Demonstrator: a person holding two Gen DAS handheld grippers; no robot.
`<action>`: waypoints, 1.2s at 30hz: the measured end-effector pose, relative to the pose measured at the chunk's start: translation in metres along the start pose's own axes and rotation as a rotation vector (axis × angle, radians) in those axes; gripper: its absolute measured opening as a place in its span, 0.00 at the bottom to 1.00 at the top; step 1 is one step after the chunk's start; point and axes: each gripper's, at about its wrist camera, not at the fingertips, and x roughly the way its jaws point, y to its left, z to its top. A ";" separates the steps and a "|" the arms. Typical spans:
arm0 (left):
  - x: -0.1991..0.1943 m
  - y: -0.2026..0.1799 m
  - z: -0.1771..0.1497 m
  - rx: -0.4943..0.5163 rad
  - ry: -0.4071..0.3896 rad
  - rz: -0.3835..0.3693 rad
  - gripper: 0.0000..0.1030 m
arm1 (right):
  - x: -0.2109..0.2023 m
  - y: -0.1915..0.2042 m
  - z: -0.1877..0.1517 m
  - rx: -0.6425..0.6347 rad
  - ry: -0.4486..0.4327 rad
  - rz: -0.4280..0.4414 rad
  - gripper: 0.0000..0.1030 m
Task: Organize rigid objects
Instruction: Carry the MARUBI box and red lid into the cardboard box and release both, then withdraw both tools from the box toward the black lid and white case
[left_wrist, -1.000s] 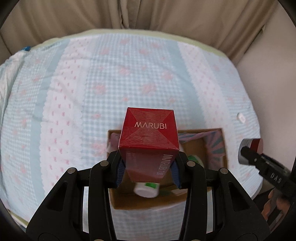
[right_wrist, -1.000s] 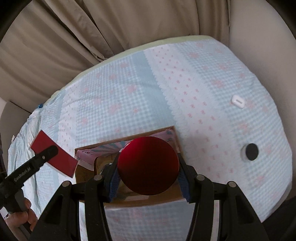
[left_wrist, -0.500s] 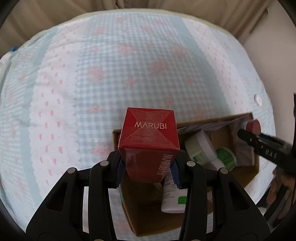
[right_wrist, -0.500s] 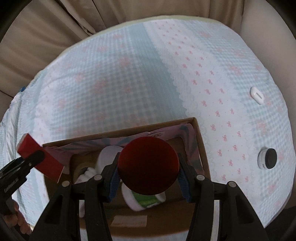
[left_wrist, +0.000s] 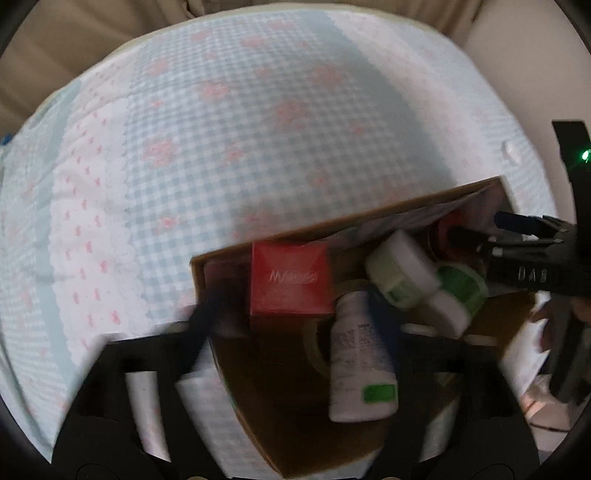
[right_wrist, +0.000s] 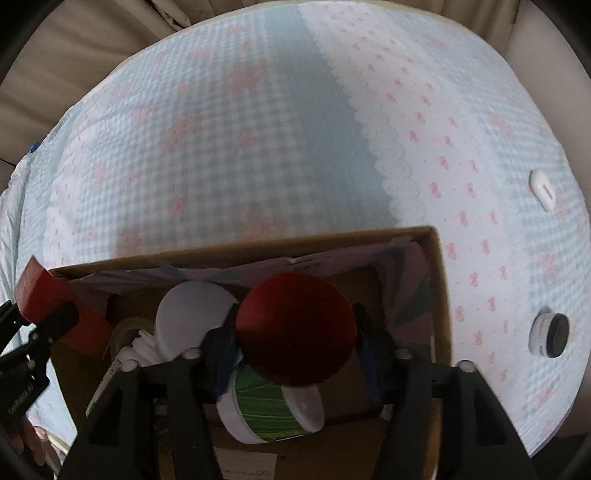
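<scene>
**Clerk:** Over the cardboard box (right_wrist: 439, 295), two items are pending. Item one is the red carton (left_wrist: 288, 282), at the box's left end by the far wall. The left gripper (left_wrist: 297, 312) is blurred, but its jaws look spread wider than the carton, with a gap on each side.

**Checker:** And item two?

**Clerk:** It's the red jar (right_wrist: 295, 325), pinched at its sides by the right gripper (right_wrist: 295, 343) and hanging above the right half of the box. Under it lies a green-and-white tub (right_wrist: 266, 410) on its side. A white-lidded tub (right_wrist: 192, 317) sits to the left, and a white bottle (left_wrist: 358, 362) lies toward the middle.

**Checker:** What's the handling note for the jar?

**Clerk:** In my judgement it should go into the bare corner at the right wall, not onto the green tub, where a round jar would roll. Lower it until it rests on the floor of the box, then part the jaws. Lift the left gripper straight up so a finger does not tip the carton.

**Checker:** Anything outstanding?

**Clerk:** One black-capped pot (right_wrist: 550, 334) and a small white piece (right_wrist: 542, 187) are out on the checked cloth (right_wrist: 258, 129), well apart from the box.
</scene>
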 end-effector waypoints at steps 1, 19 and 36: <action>-0.005 0.001 -0.001 -0.010 -0.018 -0.010 1.00 | -0.005 0.001 0.000 -0.011 -0.027 0.006 0.97; -0.071 -0.002 -0.034 -0.067 -0.091 0.011 1.00 | -0.073 0.008 -0.023 -0.026 -0.176 0.057 1.00; -0.173 -0.125 -0.053 0.052 -0.249 0.029 1.00 | -0.217 -0.056 -0.073 -0.043 -0.310 0.026 1.00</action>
